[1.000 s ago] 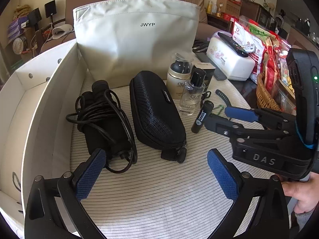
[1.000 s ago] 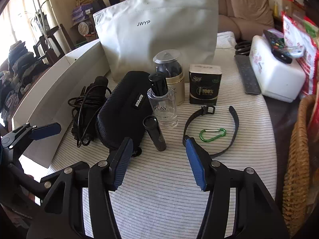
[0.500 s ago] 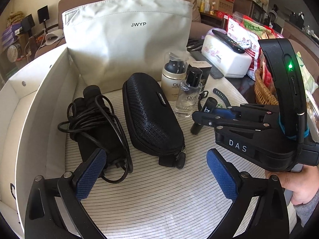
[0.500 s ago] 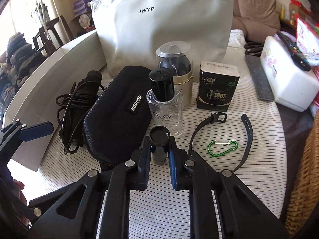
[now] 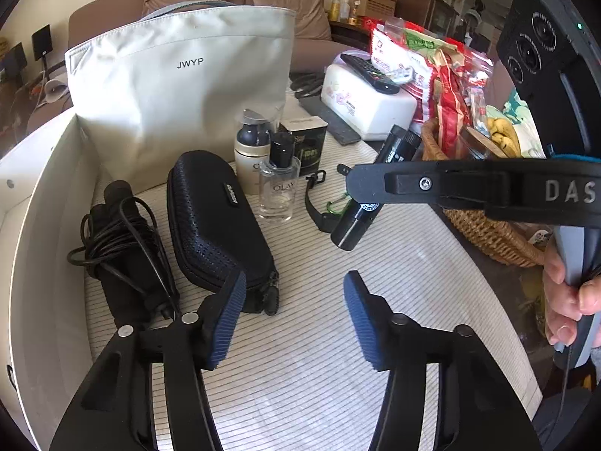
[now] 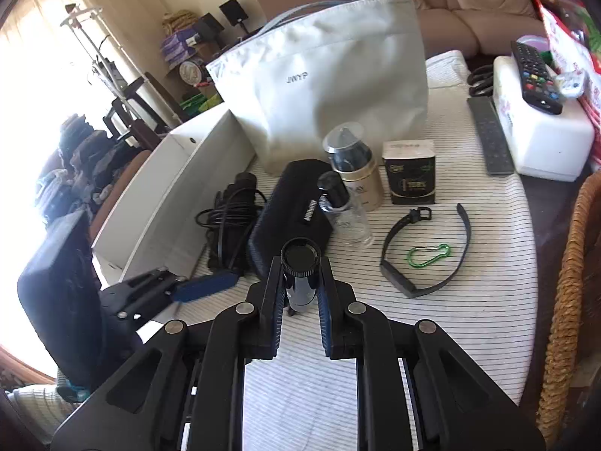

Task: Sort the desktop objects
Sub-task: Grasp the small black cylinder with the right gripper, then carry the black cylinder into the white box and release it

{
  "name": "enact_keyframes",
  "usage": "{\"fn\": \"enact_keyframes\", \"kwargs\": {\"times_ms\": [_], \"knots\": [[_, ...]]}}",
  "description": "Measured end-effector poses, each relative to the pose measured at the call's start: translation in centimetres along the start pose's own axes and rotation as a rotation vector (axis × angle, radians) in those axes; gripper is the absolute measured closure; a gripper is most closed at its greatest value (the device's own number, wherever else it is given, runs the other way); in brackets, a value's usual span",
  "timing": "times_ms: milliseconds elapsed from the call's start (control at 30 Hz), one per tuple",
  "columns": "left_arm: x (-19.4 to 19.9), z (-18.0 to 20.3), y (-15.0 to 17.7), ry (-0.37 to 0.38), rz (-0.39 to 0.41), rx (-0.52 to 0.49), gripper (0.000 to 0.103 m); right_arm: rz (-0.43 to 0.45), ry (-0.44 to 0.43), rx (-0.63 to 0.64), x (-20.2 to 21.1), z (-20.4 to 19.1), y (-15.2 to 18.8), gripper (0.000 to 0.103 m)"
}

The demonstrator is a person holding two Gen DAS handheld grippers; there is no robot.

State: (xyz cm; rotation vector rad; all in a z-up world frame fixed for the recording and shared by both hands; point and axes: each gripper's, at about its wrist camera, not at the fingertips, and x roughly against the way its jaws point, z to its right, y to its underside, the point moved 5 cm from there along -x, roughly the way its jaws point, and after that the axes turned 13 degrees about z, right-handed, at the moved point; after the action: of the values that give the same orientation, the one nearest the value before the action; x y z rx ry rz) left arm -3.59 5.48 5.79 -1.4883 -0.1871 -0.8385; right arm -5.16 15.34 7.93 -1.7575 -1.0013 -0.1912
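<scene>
Daylight, bright overall. Window (image 6: 45, 86) at left of right wrist view blown out to white glare. Strong fisheye bending and dark vignette at corners. Focus sharp centrally.

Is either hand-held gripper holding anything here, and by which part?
The right hand-held gripper clamps the small black tube mid-body. The left hand-held gripper, closing, holds nothing.

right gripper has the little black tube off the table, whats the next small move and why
Probably carry the black tube up and over toward the open top of the grey bag. The right gripper is shut on it and it hangs clear of the striped cloth, above the bottles, so nothing blocks that path. The left gripper is closing on nothing.
</scene>
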Motion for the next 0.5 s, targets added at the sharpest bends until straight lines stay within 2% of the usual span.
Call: {"fn": "enact_keyframes", "kwargs": {"times_ms": [67, 100, 233, 333, 400, 467, 500], "knots": [[0.8, 0.4, -0.2, 0.017, 0.014, 0.001, 0.068, -0.012, -0.039, -0.017, 0.5, -1.2, -0.2, 0.088], [1.4, 0.5, -0.3, 0.026, 0.024, 0.004, 0.072, -0.020, -0.052, -0.025, 0.6, -1.7, -0.2, 0.088], [3.7, 0.8, -0.7, 0.109, 0.062, 0.017, 0.074, -0.032, -0.090, -0.052, 1.2, -4.0, -0.1, 0.088], [5.1, 1.0, -0.8, 0.119, 0.072, -0.011, 0.073, -0.034, -0.099, -0.031, 1.4, -5.8, 0.0, 0.087], [5.5, 0.4, -0.8, 0.125, 0.062, 0.011, 0.080, -0.041, -0.106, -0.024, 1.5, -6.9, 0.1, 0.087], [6.1, -0.4, -0.7, 0.157, 0.063, 0.064, 0.094, -0.042, -0.102, -0.014, 1.7, -7.8, 0.1, 0.087], [6.5, -0.8, -0.6, 0.185, 0.065, 0.094, 0.095, -0.042, -0.105, -0.012, 1.8, -8.2, 0.1, 0.087]]}}
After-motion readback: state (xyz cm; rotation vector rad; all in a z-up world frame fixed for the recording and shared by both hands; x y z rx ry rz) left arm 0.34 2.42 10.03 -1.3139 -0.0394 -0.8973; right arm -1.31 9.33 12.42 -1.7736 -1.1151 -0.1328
